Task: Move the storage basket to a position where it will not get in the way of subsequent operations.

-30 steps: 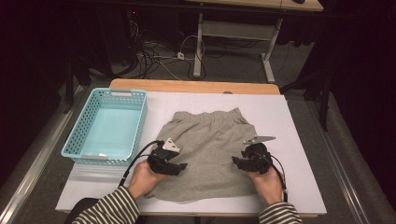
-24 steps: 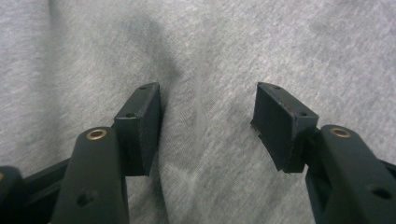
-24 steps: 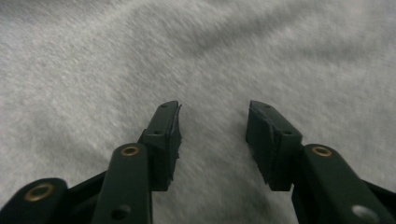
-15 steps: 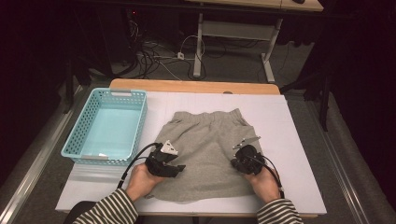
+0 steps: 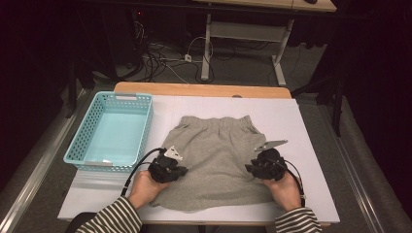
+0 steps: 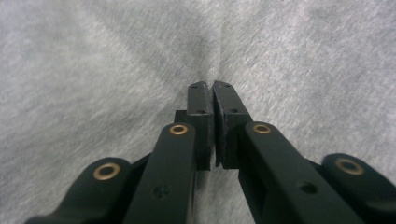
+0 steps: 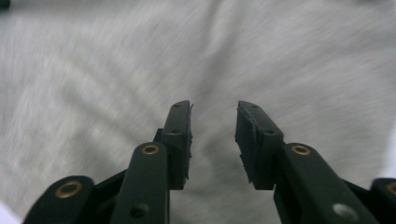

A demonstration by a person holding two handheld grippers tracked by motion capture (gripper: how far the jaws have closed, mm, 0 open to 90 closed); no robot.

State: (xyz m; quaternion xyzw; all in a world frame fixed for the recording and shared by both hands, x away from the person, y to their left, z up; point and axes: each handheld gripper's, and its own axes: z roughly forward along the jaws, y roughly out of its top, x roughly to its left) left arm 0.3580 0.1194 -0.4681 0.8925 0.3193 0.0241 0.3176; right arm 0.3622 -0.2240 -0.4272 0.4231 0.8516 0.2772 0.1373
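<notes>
Left gripper: two black jaws rise from 6 o'clock, tips pressed together at frame centre. Grey fabric all around, heathered knit. Creases radiate from jaw tips toward 11, 12 and 1 o'clock, cloth puckered at pinch point. Brass rivets on jaw arms at 5 and 7 o'clock.

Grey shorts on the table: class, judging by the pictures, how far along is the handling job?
Done: the grey shorts lie spread flat on the white table. In hand: the left gripper has its fingers closed, seemingly pinching a fold of cloth; the right gripper hovers open over the fabric. Left: no fold made yet, and the blue basket holds no garment.
</notes>
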